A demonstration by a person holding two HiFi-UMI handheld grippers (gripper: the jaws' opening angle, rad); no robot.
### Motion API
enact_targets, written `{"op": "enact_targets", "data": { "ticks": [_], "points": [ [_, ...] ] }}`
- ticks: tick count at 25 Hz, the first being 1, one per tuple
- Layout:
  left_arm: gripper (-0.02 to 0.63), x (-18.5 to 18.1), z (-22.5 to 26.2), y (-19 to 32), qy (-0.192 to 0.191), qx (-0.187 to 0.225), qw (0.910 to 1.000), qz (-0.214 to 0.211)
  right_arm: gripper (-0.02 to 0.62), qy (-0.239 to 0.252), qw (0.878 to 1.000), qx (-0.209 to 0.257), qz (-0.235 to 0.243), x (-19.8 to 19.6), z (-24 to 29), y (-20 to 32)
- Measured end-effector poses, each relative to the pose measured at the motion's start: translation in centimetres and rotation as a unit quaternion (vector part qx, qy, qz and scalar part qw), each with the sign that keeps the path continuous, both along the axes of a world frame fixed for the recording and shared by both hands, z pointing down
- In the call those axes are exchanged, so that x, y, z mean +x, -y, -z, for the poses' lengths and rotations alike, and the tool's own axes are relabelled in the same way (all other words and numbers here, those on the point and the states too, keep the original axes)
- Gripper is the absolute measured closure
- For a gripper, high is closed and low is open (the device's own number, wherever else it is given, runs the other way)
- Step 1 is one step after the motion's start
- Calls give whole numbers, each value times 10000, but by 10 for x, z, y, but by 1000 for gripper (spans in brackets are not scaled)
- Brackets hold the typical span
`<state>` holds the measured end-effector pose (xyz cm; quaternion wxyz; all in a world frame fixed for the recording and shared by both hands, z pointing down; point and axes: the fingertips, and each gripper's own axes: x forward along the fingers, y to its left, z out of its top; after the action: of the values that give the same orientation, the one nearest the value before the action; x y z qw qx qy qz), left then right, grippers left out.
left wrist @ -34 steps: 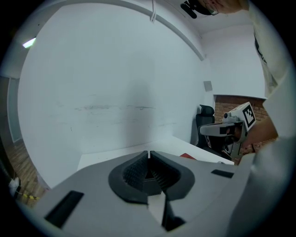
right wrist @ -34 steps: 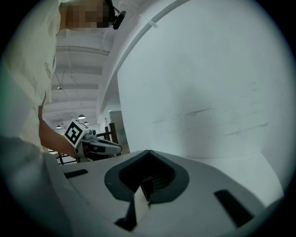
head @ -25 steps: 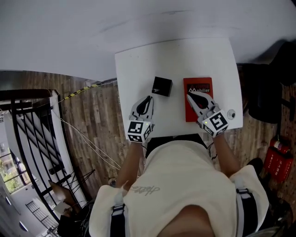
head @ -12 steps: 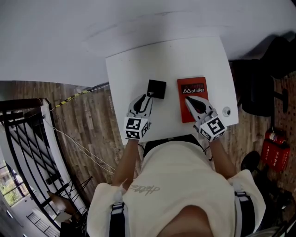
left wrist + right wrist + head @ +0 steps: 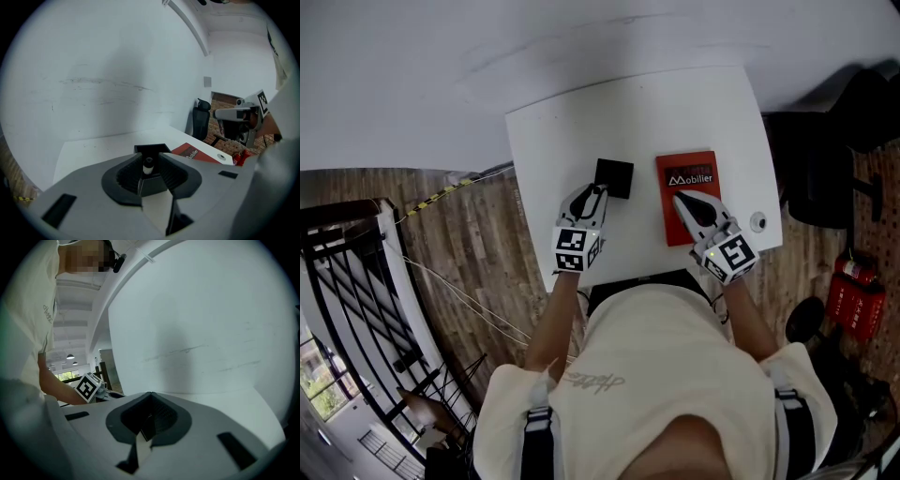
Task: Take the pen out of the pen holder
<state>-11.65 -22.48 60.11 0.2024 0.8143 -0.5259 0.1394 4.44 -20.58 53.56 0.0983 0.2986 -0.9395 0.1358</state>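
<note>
Black pen holder (image 5: 613,177) on table (image 5: 581,131); pen (image 5: 148,164) stands upright inside.

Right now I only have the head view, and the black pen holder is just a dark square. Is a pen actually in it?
Observer: Yes. The left gripper view shows a pen, white with a dark tip, standing up out of the pen holder.
Operator: Are the left jaws ready for it?
Observer: The left gripper has its jaws apart. The pen shows in the gap beyond them, not gripped.
Operator: And the right?
Observer: The right gripper has its jaws together, with nothing between them.
</note>
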Motion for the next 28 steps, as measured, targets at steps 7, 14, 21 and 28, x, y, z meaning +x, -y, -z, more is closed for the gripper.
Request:
{"op": "enact_targets", "data": {
  "ticks": [7,14,21,28],
  "points": [
    [502,1,-12,3,56,-114,9999,-1,589,-14,10000,-18,-28,0,0,4],
    [509,3,-16,8,107,-110,9999,37,589,-21,9999,-89,-90,4,-5,6],
    [518,3,-16,7,211,-102,9997,59,589,26,9998,-99,-145,6,-4,9],
    [518,5,-8,6,247,11,9997,3,589,65,9998,-100,-165,7,-4,5]
  ]
}}
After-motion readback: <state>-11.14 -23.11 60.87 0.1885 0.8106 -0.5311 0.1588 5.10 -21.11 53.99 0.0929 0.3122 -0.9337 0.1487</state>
